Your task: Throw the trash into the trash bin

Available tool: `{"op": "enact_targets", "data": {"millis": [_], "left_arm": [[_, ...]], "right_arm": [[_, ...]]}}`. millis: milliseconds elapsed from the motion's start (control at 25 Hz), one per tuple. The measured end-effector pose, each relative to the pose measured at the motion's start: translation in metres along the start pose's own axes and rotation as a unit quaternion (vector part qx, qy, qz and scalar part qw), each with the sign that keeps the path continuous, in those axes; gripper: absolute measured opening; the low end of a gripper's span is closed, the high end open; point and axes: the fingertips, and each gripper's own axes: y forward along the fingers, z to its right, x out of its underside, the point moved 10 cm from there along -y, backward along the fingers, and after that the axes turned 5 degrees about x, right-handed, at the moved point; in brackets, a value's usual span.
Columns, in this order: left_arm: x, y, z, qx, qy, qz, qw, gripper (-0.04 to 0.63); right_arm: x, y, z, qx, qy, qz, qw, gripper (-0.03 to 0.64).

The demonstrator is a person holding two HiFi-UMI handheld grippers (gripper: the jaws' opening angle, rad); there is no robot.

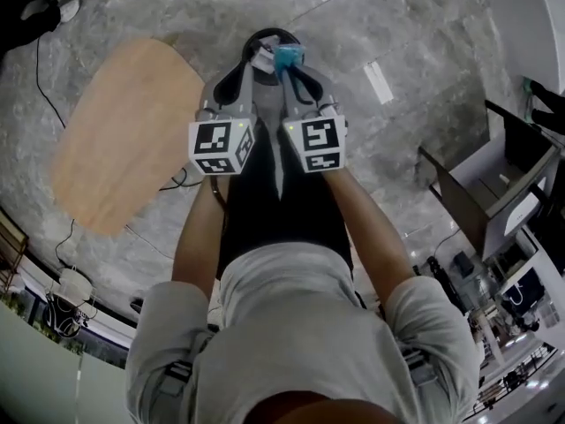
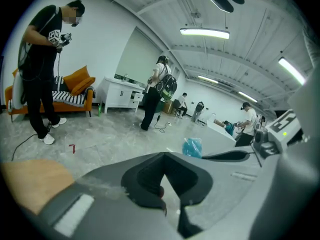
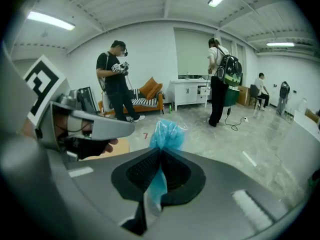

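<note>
**Firmly pinched: blue plastic scrap held over a marble floor**

Around the person's two tools lies a grey, veined marble floor (image 1: pixel 397 25), glossy under strip lights. A pale wooden table (image 1: pixel 124 131) with a rounded edge stands at the left, a thin black cable (image 1: pixel 44 78) trailing beside it. At the right is an open white box (image 1: pixel 503 179). Further off, an orange sofa (image 3: pixel 150 91) and a white cabinet (image 3: pixel 190 91) line the wall, and two standing people (image 3: pixel 116 79) (image 3: pixel 220 79) occupy the floor between.

A dark round rim (image 1: pixel 269 35) shows just beyond the jaw tips; whether it is the bin cannot be told.

The trash (image 3: pixel 167 134) is a crinkled, translucent blue plastic scrap, bunched above the pads and hanging thin below them. The right gripper (image 3: pixel 160 154) is clamped on it between ribbed black pads. The left gripper (image 2: pixel 164 159), just beside it, has its jaws together with nothing between. Both are smooth grey shells carrying black-and-white marker cubes (image 1: pixel 221 146).
</note>
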Motion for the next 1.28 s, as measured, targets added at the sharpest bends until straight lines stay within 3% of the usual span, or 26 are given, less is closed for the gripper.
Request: {"op": "enact_targets", "data": {"millis": [160, 440, 560, 840, 1080, 1280], "left_arm": [[0.059, 0.025, -0.014, -0.001, -0.01, -0.034, 0.9994, 0.018], [0.145, 0.06, -0.032, -0.047, -0.058, -0.049, 0.996, 0.018], [0.184, 0.079, -0.047, -0.07, -0.084, -0.051, 0.9927, 0.018], [0.256, 0.126, -0.075, -0.063, -0.082, -0.083, 0.9912, 0.018], [0.295, 0.155, -0.103, -0.066, -0.093, -0.093, 0.9891, 0.018], [0.323, 0.17, -0.119, -0.063, -0.077, -0.108, 0.9891, 0.018]], "right_arm": [[0.05, 0.032, -0.012, -0.019, -0.068, -0.018, 0.997, 0.025], [0.13, 0.096, -0.002, -0.048, -0.092, -0.051, 0.993, 0.025], [0.156, 0.124, 0.011, -0.059, -0.083, -0.055, 0.993, 0.025], [0.233, 0.189, 0.026, -0.075, -0.054, -0.117, 0.989, 0.025], [0.276, 0.242, 0.021, -0.089, -0.029, -0.139, 0.986, 0.025], [0.311, 0.287, 0.017, -0.088, -0.009, -0.17, 0.981, 0.025]]}}
